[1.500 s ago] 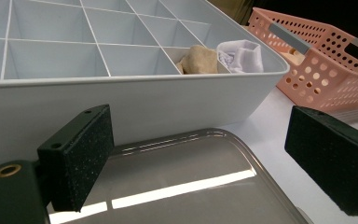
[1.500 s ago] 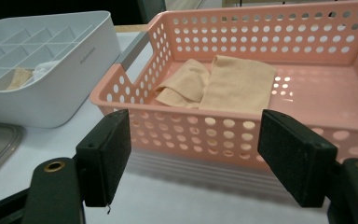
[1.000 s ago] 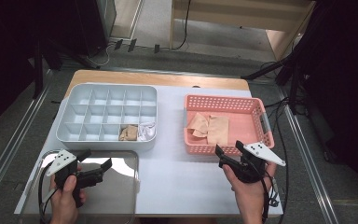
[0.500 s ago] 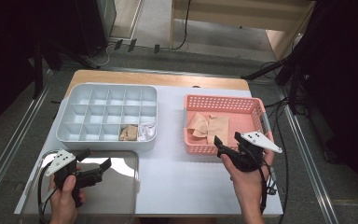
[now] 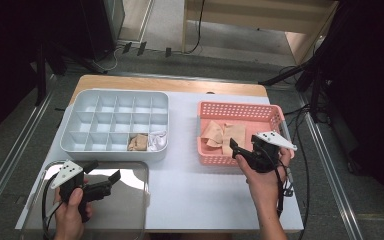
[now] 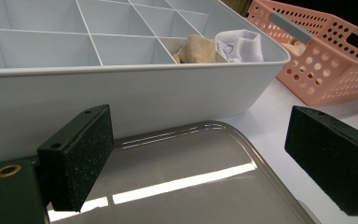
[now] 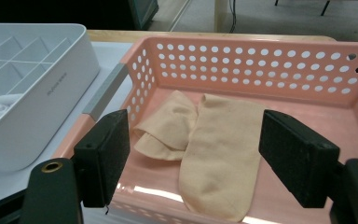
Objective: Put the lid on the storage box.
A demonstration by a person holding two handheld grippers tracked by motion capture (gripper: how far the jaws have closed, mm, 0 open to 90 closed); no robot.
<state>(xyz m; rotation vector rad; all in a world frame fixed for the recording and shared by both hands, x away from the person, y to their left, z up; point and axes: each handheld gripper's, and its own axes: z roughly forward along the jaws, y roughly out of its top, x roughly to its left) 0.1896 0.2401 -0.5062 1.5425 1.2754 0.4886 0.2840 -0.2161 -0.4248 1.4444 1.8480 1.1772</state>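
A pink perforated basket [image 5: 275, 116] at the right holds flat beige socks [image 5: 223, 136]; they lie spread on its floor [image 7: 216, 149]. My right gripper [image 5: 237, 148] hovers open over the basket's near rim, jaws wide with nothing between them [image 7: 205, 161]. A grey divided tray [image 5: 75, 120] at the left has a rolled beige sock [image 5: 139, 142] and a white one [image 5: 157, 140] in its near right cells [image 6: 198, 49] [image 6: 240, 45]. My left gripper [image 5: 105, 181] rests open above a clear lid [image 5: 125, 210], pointing toward the tray [image 6: 200, 165].
The white tabletop [image 5: 190, 190] lies between tray and basket. A wooden strip [image 5: 170, 84] runs along the far edge. Cables trail on the floor at the right [image 5: 305, 165]. The basket's near wall [image 7: 102, 93] sits close to the tray's side [image 7: 51, 98].
My right gripper has moved forward and slightly left, from in front of the basket to over its near rim. The left gripper has stayed put.
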